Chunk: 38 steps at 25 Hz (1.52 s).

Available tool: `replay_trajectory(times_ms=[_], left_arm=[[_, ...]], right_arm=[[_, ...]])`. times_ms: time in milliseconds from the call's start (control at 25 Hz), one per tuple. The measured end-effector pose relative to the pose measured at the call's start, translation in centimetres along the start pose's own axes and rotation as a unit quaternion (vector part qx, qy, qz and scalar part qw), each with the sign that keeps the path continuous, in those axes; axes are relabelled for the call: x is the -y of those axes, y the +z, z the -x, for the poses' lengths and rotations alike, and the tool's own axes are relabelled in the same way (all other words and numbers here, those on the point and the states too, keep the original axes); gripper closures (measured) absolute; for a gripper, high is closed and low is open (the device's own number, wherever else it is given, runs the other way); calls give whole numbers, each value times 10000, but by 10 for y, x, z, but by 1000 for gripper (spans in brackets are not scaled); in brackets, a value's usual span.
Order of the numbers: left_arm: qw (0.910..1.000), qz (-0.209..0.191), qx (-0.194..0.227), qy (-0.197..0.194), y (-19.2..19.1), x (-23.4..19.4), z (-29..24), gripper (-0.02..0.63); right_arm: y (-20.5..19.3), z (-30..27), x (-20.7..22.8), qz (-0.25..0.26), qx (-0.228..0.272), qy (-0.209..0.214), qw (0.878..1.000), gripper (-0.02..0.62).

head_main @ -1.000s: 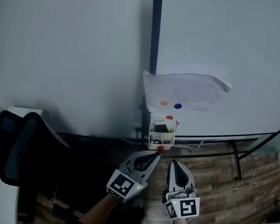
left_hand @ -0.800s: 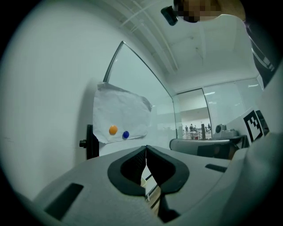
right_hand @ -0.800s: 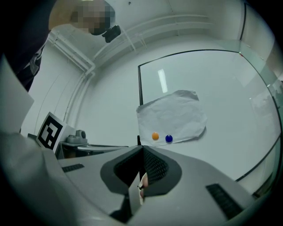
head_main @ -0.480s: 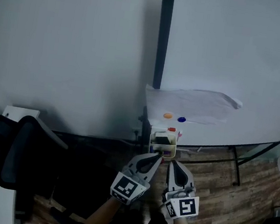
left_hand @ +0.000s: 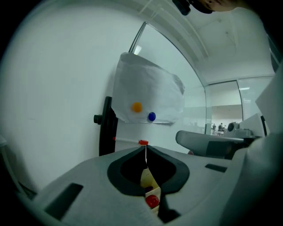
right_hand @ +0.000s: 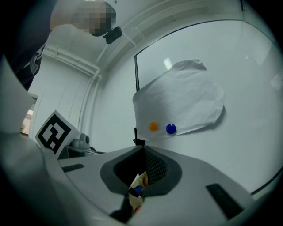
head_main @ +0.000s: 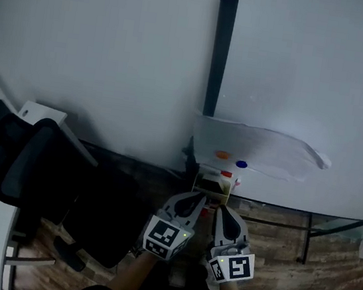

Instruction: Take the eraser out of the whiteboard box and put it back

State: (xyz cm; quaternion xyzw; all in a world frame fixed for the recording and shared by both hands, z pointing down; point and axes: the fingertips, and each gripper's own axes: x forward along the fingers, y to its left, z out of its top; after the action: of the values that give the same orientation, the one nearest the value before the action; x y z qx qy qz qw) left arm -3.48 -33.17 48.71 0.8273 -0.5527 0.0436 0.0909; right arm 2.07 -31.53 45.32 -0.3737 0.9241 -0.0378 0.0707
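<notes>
Nearest to us, low in the head view, are the left gripper (head_main: 200, 202) and the right gripper (head_main: 220, 211), side by side and just apart, both aimed toward 12 o'clock. Each gripper's own view shows its fingers pressed together at the tips with nothing pinched between them.

Just past the tips, at 12 o'clock, the small whiteboard box (head_main: 209, 194) hangs at the lower edge of the whiteboard (head_main: 311, 79). We judge the eraser to be inside it, but among the dark shape and the red-capped things in there we cannot single it out.

Beyond, at 1 o'clock, a sheet of paper (head_main: 268, 150) is pinned to the board by an orange magnet (head_main: 222, 155) and a blue magnet (head_main: 241, 163). A black chair (head_main: 36, 174) stands off at 9 o'clock.

The main risk as we see it: going in with closed fingers would shove the box or tip its contents rather than grip anything. The box is narrow and crowded, so a gripper could close on a marker instead of the eraser. With both grippers this near, they could also knock each other.
</notes>
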Motion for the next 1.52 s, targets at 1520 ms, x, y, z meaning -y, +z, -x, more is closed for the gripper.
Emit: replay_trajectory(times_ms=[1520], left_arm=[[9538,698,-2379,1695,-49,-30,-85,354]], right_arm=[[-18,29,89,-897,6,629,9940,591]])
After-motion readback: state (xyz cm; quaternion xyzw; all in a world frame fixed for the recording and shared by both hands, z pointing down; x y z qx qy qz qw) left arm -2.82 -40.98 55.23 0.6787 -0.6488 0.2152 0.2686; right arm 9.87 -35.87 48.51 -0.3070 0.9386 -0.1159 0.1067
